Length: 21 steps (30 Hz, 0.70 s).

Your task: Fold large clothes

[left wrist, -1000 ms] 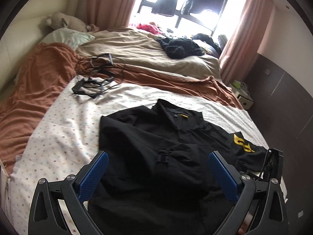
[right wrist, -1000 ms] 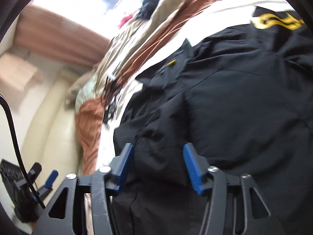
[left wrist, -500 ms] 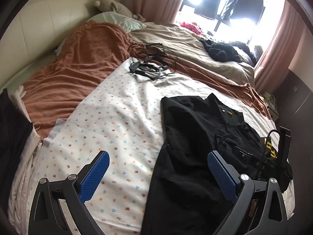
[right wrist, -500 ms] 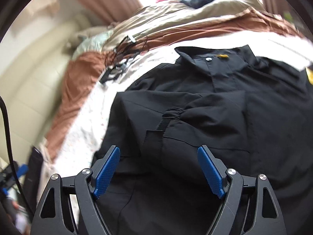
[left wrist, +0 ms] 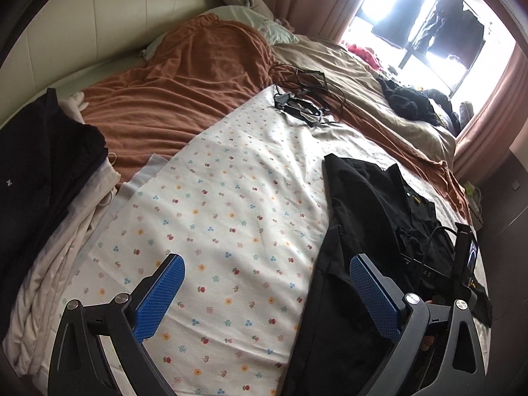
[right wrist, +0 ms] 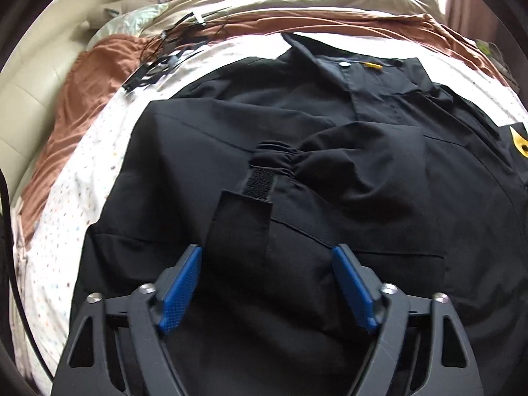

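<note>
A large black jacket (right wrist: 330, 151) lies spread on the flowered sheet (left wrist: 231, 217), collar toward the far side, one sleeve with a gathered cuff and strap (right wrist: 264, 178) folded over its front. In the left wrist view the jacket (left wrist: 359, 217) is at the right. My right gripper (right wrist: 267, 283) is open just above the folded sleeve. My left gripper (left wrist: 267, 293) is open and empty over the sheet, its right finger at the jacket's left edge.
A rust blanket (left wrist: 184, 89) and a beige duvet (left wrist: 333, 66) cover the far bed. Black cables and straps (left wrist: 300, 102) lie on the sheet. Folded clothes (left wrist: 43, 178) are piled at the left. A dark garment (left wrist: 409, 102) sits near the window.
My left gripper has swung left, off the jacket and over the flowered sheet. My right gripper has levelled, opened wider and moved in close over the folded sleeve.
</note>
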Each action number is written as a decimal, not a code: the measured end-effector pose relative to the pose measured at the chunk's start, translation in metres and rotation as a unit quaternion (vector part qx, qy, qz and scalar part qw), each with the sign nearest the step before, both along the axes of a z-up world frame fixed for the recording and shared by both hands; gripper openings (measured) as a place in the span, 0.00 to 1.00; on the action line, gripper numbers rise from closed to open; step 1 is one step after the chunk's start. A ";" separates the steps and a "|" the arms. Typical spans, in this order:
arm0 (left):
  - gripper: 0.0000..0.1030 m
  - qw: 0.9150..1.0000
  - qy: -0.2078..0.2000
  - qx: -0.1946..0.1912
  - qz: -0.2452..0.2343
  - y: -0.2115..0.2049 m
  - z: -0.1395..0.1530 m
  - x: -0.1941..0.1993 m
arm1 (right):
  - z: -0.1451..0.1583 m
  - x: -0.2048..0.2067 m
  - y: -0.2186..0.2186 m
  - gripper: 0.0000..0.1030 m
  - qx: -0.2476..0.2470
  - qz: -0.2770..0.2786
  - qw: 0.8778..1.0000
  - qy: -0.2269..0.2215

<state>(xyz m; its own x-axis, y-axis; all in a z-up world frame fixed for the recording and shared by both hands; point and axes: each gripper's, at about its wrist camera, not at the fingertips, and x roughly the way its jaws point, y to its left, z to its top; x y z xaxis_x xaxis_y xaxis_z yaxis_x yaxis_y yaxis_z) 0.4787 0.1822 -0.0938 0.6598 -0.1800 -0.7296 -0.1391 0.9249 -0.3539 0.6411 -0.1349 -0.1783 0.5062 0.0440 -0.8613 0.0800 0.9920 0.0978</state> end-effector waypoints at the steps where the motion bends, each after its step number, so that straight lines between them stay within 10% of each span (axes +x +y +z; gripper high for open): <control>1: 0.98 1.000 0.001 -0.003 0.002 0.001 0.000 -0.002 | 0.001 -0.002 -0.002 0.47 0.010 0.002 1.000 -0.001; 4: 0.98 1.000 0.000 -0.007 0.004 0.004 0.001 -0.005 | 0.010 -0.011 -0.013 0.33 0.034 -0.004 0.999 -0.015; 21: 0.98 0.999 -0.004 -0.029 -0.037 -0.040 -0.003 0.018 | 0.058 -0.067 -0.131 0.31 0.243 -0.088 0.962 -0.089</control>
<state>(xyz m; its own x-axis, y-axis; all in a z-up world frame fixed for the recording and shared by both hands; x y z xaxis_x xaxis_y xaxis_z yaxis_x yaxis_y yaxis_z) 0.4970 0.1423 -0.0969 0.6481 -0.2704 -0.7119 -0.0681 0.9105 -0.4078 0.5739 -0.2655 -0.1204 0.6797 0.3194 -0.6603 0.1820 0.7986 0.5737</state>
